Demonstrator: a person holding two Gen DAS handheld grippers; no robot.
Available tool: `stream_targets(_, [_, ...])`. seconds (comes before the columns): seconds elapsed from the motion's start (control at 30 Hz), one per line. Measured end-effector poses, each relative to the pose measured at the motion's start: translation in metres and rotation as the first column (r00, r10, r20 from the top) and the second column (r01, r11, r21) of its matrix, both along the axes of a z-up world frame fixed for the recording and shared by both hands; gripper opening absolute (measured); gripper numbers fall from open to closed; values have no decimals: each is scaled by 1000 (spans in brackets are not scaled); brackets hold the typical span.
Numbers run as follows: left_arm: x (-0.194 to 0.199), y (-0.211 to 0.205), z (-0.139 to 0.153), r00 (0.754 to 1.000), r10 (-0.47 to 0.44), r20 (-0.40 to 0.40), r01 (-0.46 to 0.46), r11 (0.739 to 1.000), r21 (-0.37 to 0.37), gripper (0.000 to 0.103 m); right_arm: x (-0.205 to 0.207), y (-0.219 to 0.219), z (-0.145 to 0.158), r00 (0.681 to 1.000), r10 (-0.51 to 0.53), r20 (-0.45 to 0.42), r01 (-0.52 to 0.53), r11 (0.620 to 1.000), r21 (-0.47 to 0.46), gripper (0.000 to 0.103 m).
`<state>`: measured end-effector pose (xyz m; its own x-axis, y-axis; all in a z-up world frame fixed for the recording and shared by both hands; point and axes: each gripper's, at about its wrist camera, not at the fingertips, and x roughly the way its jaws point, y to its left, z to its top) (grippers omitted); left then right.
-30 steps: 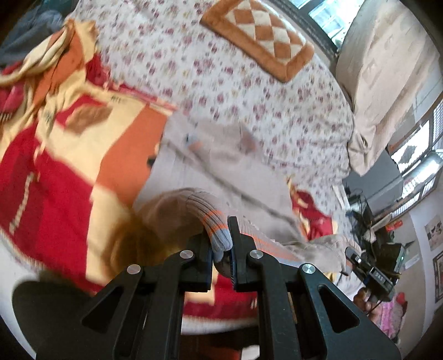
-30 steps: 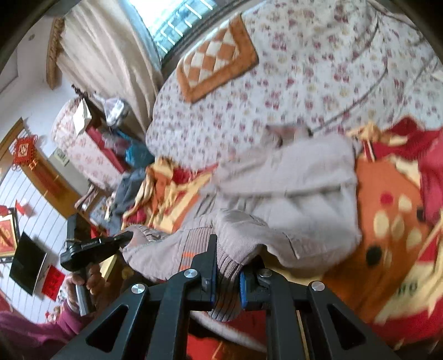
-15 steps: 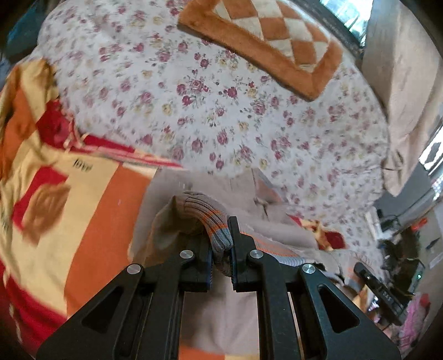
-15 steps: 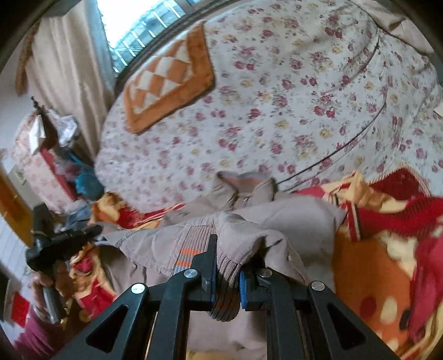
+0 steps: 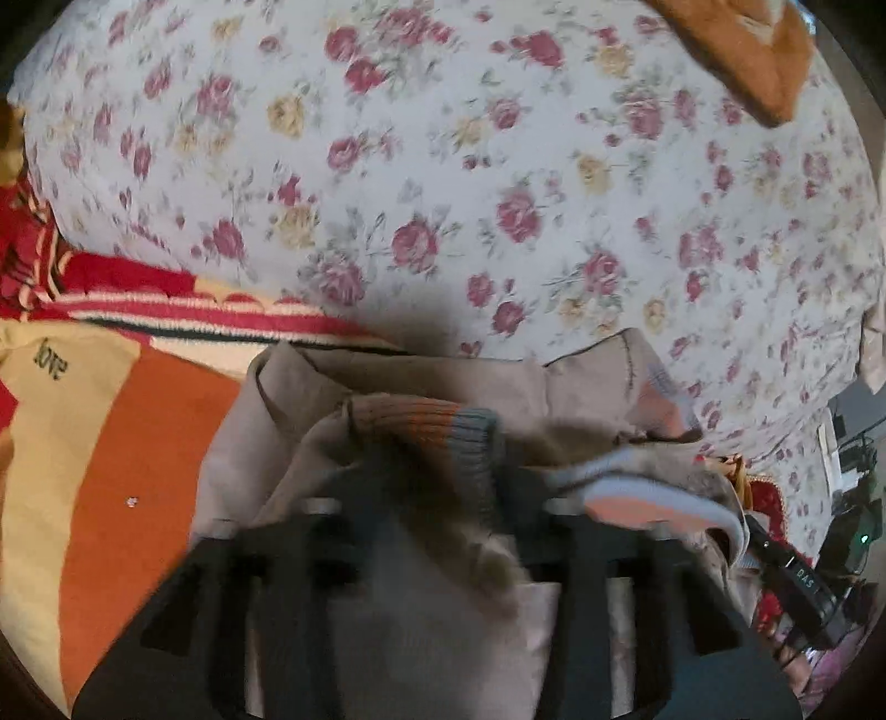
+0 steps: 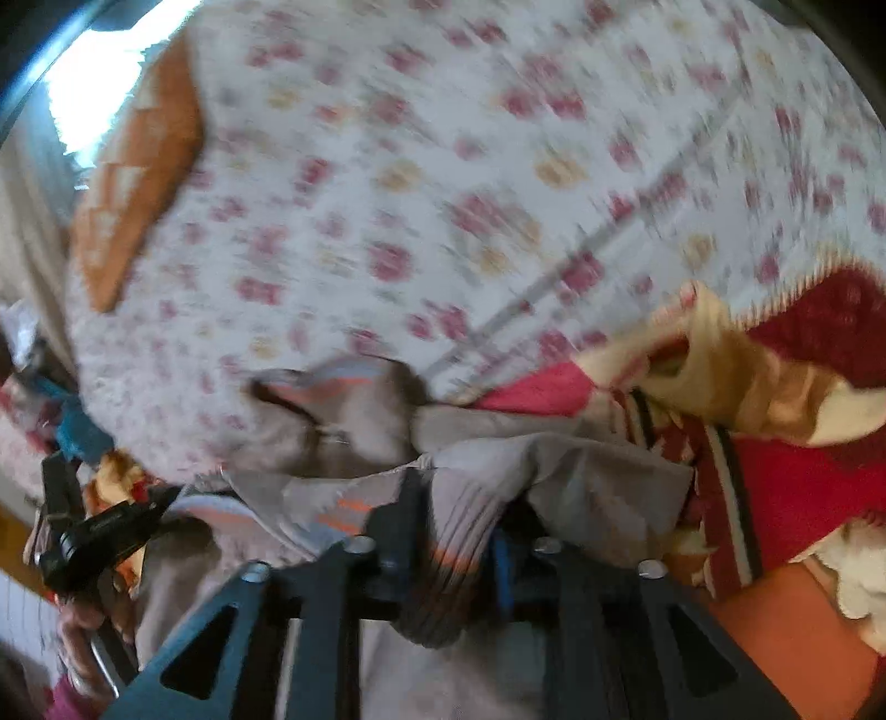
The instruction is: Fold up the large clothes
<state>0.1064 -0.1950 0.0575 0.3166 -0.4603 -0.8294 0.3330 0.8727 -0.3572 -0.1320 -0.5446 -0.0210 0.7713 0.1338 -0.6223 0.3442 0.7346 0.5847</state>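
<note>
While the flowered bedspread (image 5: 443, 166) lies bare beyond, w/ an orange cushion (image 5: 742, 50) at its far edge, the beige jacket (image 5: 387, 387) sits on the red-orange blanket (image 5: 111, 443). Left gripper (image 5: 443, 487) jaws have just been opening, ribbed hem (image 5: 459, 443) loose between; right gripper (image 6: 454, 531) opening too, hem betw. its fingers.

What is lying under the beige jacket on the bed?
Under the jacket lies a red, orange and cream blanket, with the floral sheet beyond it. Whatever is beneath the jacket's middle is covered.

R view's smearing badly: my right tongs (image 6: 451, 531) and floral bedspread (image 6: 443, 183) blurring; jacket (image 5: 421, 626) hiding behind my left tongs (image 5: 443, 487), btm edge cutting it.
</note>
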Motion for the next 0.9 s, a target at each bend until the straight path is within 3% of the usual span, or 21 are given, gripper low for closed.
stream_targets(0.07, [3,11,10,1000,8,-6,-9,998,-54,61,-2,-7,-3,1000,-15,8,15,999,35,33])
stream_targets(0.13, [-1,26,26,1000,27,-2,-27,995,-93,70,-17,-10,11,998,-41,53,40,999,17,45])
stream_targets(0.23, [-16,47,47,1000,23,8,-22,993,-117,72,-42,-9,38,993,-55,101,59,998,-37,49])
stream_targets(0.3, [-34,56,54,999,-5,39,9,996,-93,72,-52,2,51,994,3,108,3,998,-61,49])
stream_targets(0.37, [-56,63,53,997,-27,72,30,998,-47,72,-49,18,55,992,85,98,-77,993,-85,49])
stream_targets(0.47, [-85,68,30,994,-52,94,43,995,93,72,-30,43,37,988,154,15,-150,980,-133,49])
stream_targets(0.53, [-94,66,7,989,-61,137,22,963,270,72,-11,48,22,989,145,-35,-148,976,-157,49])
stream_targets(0.6, [-89,65,-14,989,-62,135,10,934,356,72,15,46,4,990,100,-103,-119,972,-203,49])
stream_targets(0.7, [-64,74,-29,990,-10,143,-40,940,339,73,50,39,-19,983,33,-178,-83,955,-286,48])
stream_targets(0.77, [-55,80,-29,993,23,120,-61,945,321,73,60,32,-27,980,11,-199,-67,959,-277,48])
stream_targets(0.9, [-60,100,-16,997,56,55,-66,974,218,73,43,30,-9,982,6,-188,-61,955,-290,47])
